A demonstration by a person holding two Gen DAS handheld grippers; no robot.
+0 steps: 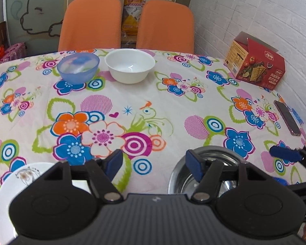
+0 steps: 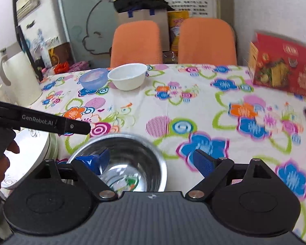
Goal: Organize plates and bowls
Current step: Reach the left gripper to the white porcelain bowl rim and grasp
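A steel bowl (image 2: 132,153) stands at the near edge of the flowered table. My right gripper (image 2: 151,160) is open and straddles its right rim, the left finger inside the bowl and the right finger outside. My left gripper (image 1: 154,164) is open and holds nothing, hovering between the steel bowl (image 1: 206,171) and a white plate (image 1: 20,183) at the near left. That plate (image 2: 30,149) seems to lie on top of others. At the far side a translucent blue bowl (image 1: 78,67) and a white bowl (image 1: 130,65) stand side by side.
A red cracker box (image 1: 257,65) stands at the far right by the wall, and a phone (image 1: 286,117) lies near the right edge. A white jug (image 2: 18,75) stands at the left. Two orange chairs (image 1: 91,22) are behind the table. A hand (image 2: 2,163) holds the left gripper's handle.
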